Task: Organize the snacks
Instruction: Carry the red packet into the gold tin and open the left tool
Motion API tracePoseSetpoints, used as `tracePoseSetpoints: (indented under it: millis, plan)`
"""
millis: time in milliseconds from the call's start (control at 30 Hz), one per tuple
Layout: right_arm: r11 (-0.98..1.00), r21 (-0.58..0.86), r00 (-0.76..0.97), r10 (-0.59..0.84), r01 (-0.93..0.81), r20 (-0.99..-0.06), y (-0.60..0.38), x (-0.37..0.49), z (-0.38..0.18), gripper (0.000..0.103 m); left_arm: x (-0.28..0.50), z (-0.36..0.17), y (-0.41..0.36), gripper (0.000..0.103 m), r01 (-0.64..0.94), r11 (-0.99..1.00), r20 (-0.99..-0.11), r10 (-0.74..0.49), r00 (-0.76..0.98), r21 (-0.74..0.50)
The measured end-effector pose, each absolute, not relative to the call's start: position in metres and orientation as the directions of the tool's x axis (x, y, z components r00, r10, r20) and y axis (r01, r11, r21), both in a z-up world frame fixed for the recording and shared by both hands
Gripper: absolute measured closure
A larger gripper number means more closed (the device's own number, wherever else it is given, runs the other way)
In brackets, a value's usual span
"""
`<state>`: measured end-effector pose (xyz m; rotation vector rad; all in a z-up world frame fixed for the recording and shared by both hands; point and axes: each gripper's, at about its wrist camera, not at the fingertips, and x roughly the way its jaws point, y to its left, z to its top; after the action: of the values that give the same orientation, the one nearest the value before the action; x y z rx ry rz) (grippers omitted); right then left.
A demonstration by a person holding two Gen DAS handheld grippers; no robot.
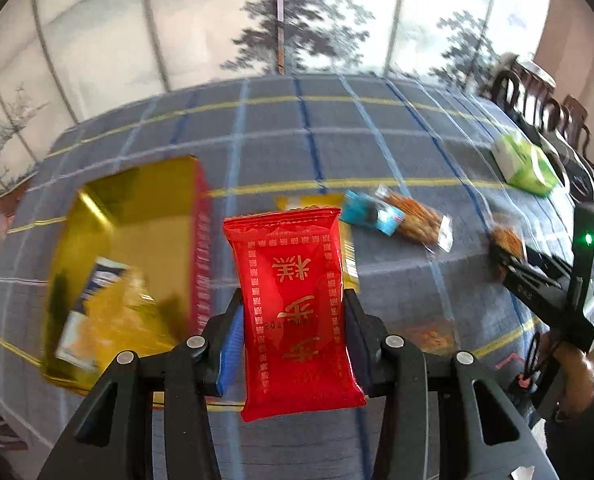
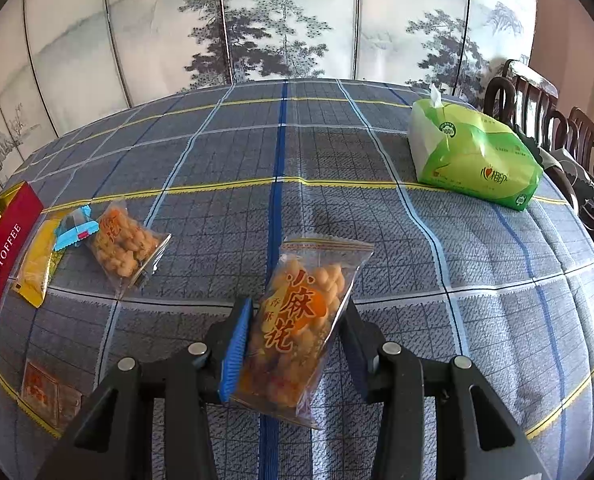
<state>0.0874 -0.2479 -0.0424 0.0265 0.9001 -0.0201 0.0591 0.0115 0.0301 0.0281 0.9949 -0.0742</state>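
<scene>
1. Clamped upright between the pads of my left gripper [image 1: 293, 316] is a red snack packet [image 1: 295, 304] with gold characters; the jaws stand partly open, pressing its two sides, and the packet is held above the counter [image 1: 377, 140], clear of the checked cloth.
2. My right gripper [image 2: 297, 340] likewise grips a clear bag of fried dough twists [image 2: 301, 328], tilted slightly, jaws partly open around it, above the cloth.
3. On the counter's far right lies a green tissue pack [image 2: 473, 156], well apart from the snacks.
4. At the left stands an open gold-lined toffee box [image 1: 137, 240] with red sides; something yellow and blue lies inside, but blur keeps me from telling what it is.
5. Just beside the box lie a yellow packet [image 2: 39, 268], a small blue packet [image 2: 75, 228] and a second clear twist bag [image 2: 125, 248], the blue one touching its neighbours.
6. Nearest my right gripper's left side, a small orange-brown packet [image 2: 49, 392] lies flat on the cloth.
</scene>
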Motion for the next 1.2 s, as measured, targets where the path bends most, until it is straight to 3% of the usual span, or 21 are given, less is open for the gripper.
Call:
tracePoseSetpoints:
  millis: [500, 1200]
  plan:
    - [0.999, -0.006, 0.618, -0.025, 0.033, -0.785, -0.243, 0.088, -0.042, 0.058, 0.066, 0.024, 0.153, 0.062, -0.191, 0.979, -0.841, 0.163, 0.516, 0.073]
    - [0.999, -0.007, 0.618, -0.026, 0.034, -0.786, -0.243, 0.088, -0.042, 0.058, 0.064, -0.013, 0.185, 0.061, -0.183, 0.980, -0.879, 0.151, 0.452, 0.074]
